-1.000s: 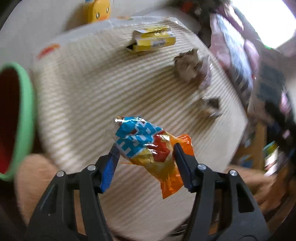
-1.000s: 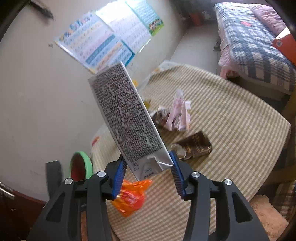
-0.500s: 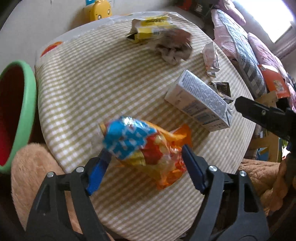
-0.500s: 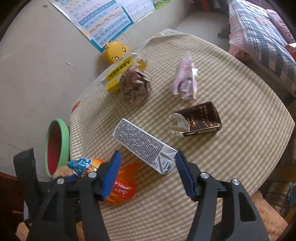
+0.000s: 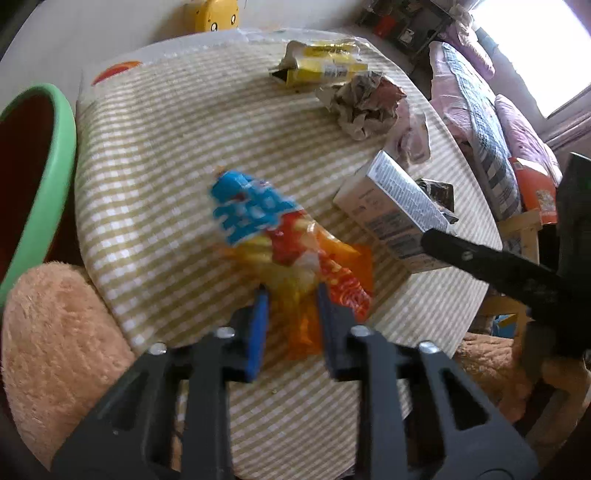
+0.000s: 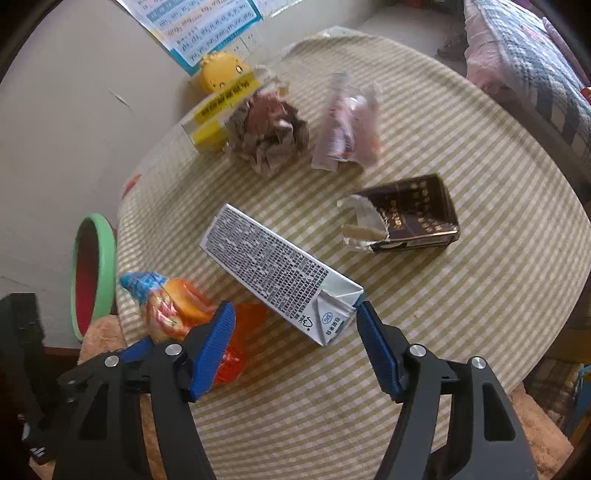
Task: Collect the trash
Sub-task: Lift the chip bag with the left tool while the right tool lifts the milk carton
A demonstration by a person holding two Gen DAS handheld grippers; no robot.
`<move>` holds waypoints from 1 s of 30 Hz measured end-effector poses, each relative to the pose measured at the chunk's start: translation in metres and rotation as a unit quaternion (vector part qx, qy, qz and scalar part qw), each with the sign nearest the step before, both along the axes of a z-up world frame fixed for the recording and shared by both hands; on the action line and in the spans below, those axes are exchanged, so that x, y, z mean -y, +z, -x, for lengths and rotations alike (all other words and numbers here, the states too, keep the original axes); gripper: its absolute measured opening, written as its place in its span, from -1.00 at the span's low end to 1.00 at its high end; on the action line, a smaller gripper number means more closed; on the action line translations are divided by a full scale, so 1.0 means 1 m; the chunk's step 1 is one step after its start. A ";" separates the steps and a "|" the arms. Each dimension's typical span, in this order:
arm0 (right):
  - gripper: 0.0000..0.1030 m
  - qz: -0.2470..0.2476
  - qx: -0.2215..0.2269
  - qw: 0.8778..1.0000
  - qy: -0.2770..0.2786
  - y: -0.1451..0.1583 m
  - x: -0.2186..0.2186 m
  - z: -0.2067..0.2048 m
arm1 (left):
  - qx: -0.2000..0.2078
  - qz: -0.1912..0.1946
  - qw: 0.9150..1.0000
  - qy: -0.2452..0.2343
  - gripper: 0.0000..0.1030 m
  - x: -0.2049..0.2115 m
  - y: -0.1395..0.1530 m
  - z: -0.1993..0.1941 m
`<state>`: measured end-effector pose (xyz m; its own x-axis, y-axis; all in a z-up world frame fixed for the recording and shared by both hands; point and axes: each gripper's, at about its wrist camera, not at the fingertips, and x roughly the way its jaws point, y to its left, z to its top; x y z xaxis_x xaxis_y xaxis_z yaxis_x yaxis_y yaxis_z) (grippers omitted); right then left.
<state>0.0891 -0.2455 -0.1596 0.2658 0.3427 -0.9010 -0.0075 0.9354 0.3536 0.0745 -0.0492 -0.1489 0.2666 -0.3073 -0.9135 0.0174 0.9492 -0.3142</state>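
Orange and blue snack bag (image 5: 284, 243) lies at the centre of the left view, its crinkled tail between the closing left gripper (image 5: 291, 314), likely headed for the green bin (image 5: 55, 155) at far left. Right gripper (image 6: 295, 332), tilted steeply down, opens wide around the milk carton (image 6: 277, 273), pads off it, low centre.

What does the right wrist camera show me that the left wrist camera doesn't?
Right wrist only: the wall poster, the dark brown box's whole torn end, and the right gripper opening astride the milk carton, pads clear of it.

Left wrist only: the left gripper closing on the orange snack bag's tail.

Both: the carton, snack bag, crumpled paper, yellow box, pink wrapper, yellow duck toy and green-rimmed bin.
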 end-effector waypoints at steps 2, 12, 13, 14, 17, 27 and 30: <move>0.32 0.010 -0.006 1.000 0.004 -0.006 -0.003 -0.003 | 0.007 -0.006 1.000 -0.002 -0.55 0.000 0.002 0.001; -0.29 0.027 -0.018 0.999 0.034 -0.010 -0.013 0.002 | 0.017 -0.004 1.000 0.022 -0.04 -0.012 0.009 0.003; -0.31 0.025 -0.020 0.999 0.036 -0.010 -0.013 0.003 | 0.013 -0.001 1.000 0.027 0.07 -0.014 0.008 0.002; -0.34 0.022 -0.022 0.999 0.039 -0.010 -0.014 0.005 | 0.011 -0.001 0.999 0.033 0.10 -0.014 0.006 0.002; -0.35 0.003 -0.029 0.999 0.041 -0.010 -0.014 0.007 | 0.008 -0.006 0.999 0.047 0.15 -0.016 0.002 -0.002; -0.25 0.014 -0.009 0.999 0.050 -0.006 -0.028 0.001 | 0.010 -0.017 0.998 0.055 0.28 -0.006 -0.003 -0.012; -0.27 0.020 -0.013 0.998 0.053 -0.008 -0.029 0.000 | 0.013 -0.015 0.999 0.047 0.28 0.000 -0.001 -0.013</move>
